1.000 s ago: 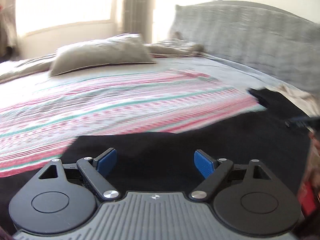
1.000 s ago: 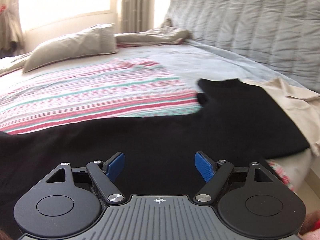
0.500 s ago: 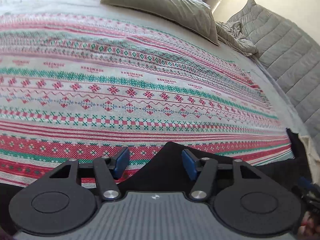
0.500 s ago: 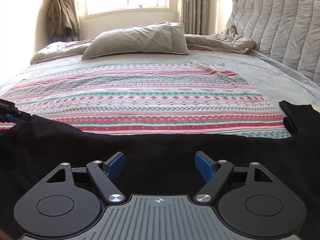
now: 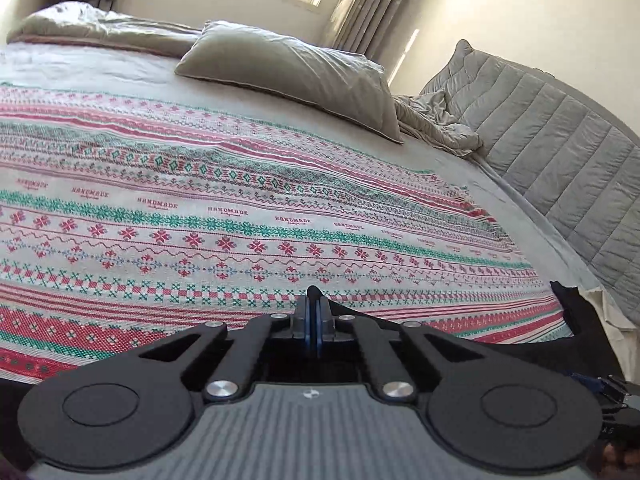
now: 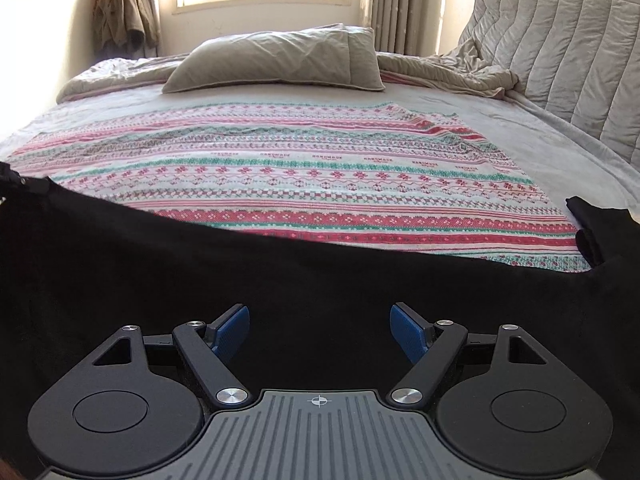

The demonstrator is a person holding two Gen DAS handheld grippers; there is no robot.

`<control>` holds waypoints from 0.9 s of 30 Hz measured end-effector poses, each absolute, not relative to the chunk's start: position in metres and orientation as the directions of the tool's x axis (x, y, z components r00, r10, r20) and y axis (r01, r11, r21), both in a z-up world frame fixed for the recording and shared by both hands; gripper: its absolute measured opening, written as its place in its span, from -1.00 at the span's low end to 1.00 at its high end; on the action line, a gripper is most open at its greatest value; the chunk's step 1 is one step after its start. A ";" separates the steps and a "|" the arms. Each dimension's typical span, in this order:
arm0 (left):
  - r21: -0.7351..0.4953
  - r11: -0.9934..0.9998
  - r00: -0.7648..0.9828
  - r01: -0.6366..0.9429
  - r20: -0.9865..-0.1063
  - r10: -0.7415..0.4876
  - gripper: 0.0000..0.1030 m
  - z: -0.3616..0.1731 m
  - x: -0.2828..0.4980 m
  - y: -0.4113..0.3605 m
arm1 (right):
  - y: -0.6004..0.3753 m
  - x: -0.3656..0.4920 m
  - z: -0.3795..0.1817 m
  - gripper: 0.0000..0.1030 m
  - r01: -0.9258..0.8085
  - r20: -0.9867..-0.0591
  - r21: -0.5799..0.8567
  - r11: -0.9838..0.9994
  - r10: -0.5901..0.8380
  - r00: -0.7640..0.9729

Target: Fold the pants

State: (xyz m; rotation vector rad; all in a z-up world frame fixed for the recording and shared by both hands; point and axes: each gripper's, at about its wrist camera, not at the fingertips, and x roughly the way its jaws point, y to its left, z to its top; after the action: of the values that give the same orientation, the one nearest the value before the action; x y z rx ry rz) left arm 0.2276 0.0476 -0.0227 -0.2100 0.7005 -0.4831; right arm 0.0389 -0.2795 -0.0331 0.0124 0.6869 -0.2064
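Black soft fabric pants [image 6: 304, 280] spread flat along near edge of striped red-green woven blanket [image 6: 280, 176] on bed; no fold visible yet, so task at start, all folds left. L gripper [image 5: 312, 300]: fingers pressed together on pants edge at near left. R gripper [image 6: 318, 320]: fingers wide apart over pants, holding nothing. Count: 1 pants, 1 blanket, 1 grey pillow [image 6: 276, 60], 2 grippers.

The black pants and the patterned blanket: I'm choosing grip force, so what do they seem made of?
The black pants look like a soft matte knit or fleece; they show no sheen or weave, so that is uncertain. The patterned blanket looks like a flat woven cotton-type cloth, with banded red and green motifs and the word HANDMADE.
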 end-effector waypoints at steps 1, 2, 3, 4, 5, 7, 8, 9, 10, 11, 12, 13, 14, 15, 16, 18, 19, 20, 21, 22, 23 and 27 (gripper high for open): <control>-0.323 0.877 0.654 0.354 -0.585 -0.480 -0.62 -0.027 0.229 0.047 | -0.280 0.040 -0.037 0.54 0.198 -0.640 -0.065 0.978 -0.193 0.744; -0.311 0.884 0.643 0.350 -0.607 -0.468 -0.56 -0.034 0.232 0.045 | -0.281 0.042 -0.039 0.54 0.202 -0.649 -0.071 0.977 -0.199 0.734; -0.295 0.894 0.633 0.337 -0.632 -0.447 -0.40 -0.041 0.235 0.043 | -0.283 0.043 -0.043 0.54 0.206 -0.659 -0.076 0.976 -0.204 0.724; -0.275 0.912 0.643 0.304 -0.647 -0.410 -0.24 -0.044 0.236 0.044 | -0.284 0.044 -0.045 0.54 0.211 -0.667 -0.078 0.974 -0.209 0.715; -0.270 0.923 0.664 0.275 -0.641 -0.385 0.07 -0.044 0.231 0.048 | -0.286 0.044 -0.047 0.54 0.215 -0.669 -0.076 0.974 -0.209 0.713; -0.264 0.933 0.708 0.245 -0.609 -0.358 0.40 -0.038 0.222 0.055 | -0.289 0.042 -0.047 0.54 0.215 -0.671 -0.072 0.974 -0.207 0.712; -0.244 0.939 0.718 0.241 -0.606 -0.342 0.41 -0.034 0.217 0.056 | -0.289 0.040 -0.045 0.54 0.216 -0.669 -0.075 0.974 -0.210 0.713; -0.219 0.945 0.725 0.241 -0.607 -0.326 0.43 -0.029 0.210 0.057 | -0.289 0.038 -0.044 0.54 0.211 -0.666 -0.078 0.974 -0.209 0.716; -0.191 0.952 0.731 0.240 -0.609 -0.306 0.48 -0.025 0.203 0.056 | -0.289 0.036 -0.043 0.54 0.203 -0.664 -0.080 0.976 -0.204 0.719; -0.162 0.958 0.737 0.235 -0.613 -0.285 0.52 -0.022 0.196 0.055 | -0.287 0.034 -0.042 0.54 0.192 -0.662 -0.081 0.978 -0.197 0.723; -0.144 0.962 0.741 0.231 -0.615 -0.269 0.59 -0.020 0.189 0.054 | -0.286 0.032 -0.041 0.54 0.181 -0.661 -0.082 0.980 -0.189 0.726; -0.134 0.966 0.744 0.223 -0.617 -0.258 0.61 -0.019 0.182 0.054 | -0.284 0.031 -0.040 0.54 0.171 -0.659 -0.083 0.982 -0.183 0.730; -0.137 0.967 0.747 0.215 -0.615 -0.253 0.61 -0.017 0.173 0.054 | -0.281 0.030 -0.040 0.54 0.158 -0.658 -0.081 0.984 -0.172 0.733; -0.151 0.966 0.749 0.210 -0.610 -0.259 0.61 -0.016 0.165 0.055 | -0.278 0.031 -0.039 0.54 0.139 -0.658 -0.070 0.988 -0.151 0.738; -0.170 0.964 0.750 0.207 -0.605 -0.267 0.61 -0.015 0.158 0.056 | -0.274 0.031 -0.037 0.54 0.111 -0.660 -0.053 0.992 -0.118 0.742; -0.219 0.954 0.752 0.207 -0.588 -0.298 0.61 -0.012 0.147 0.055 | -0.265 0.035 -0.033 0.54 0.022 -0.655 -0.017 1.000 -0.028 0.755; -0.240 0.947 0.752 0.212 -0.579 -0.315 0.60 -0.011 0.144 0.055 | -0.259 0.038 -0.029 0.54 -0.028 -0.649 -0.008 1.000 0.016 0.760; -0.253 0.943 0.751 0.217 -0.573 -0.327 0.60 -0.010 0.143 0.054 | -0.251 0.043 -0.025 0.54 -0.073 -0.643 -0.004 0.997 0.053 0.764; -0.264 0.938 0.749 0.224 -0.569 -0.340 0.60 -0.010 0.141 0.054 | -0.243 0.048 -0.021 0.54 -0.112 -0.638 0.002 0.994 0.087 0.765; -0.278 0.932 0.746 0.231 -0.564 -0.353 0.60 -0.012 0.142 0.055 | -0.236 0.054 -0.016 0.54 -0.146 -0.632 0.012 0.989 0.121 0.766; -0.296 0.925 0.742 0.237 -0.559 -0.370 0.60 -0.015 0.143 0.056 | -0.228 0.061 -0.011 0.54 -0.178 -0.626 0.027 0.984 0.155 0.764; -0.346 0.906 0.701 0.243 -0.583 -0.410 0.60 -0.031 0.152 0.063 | -0.197 0.099 -0.002 0.54 -0.300 -0.608 0.099 0.949 0.296 0.736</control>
State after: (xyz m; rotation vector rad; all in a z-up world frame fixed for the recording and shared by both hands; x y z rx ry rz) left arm 0.1523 0.0626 -0.0313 -0.2515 0.7063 -0.3677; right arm 0.0994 -0.1972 -0.0016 -0.0057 0.6671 0.3273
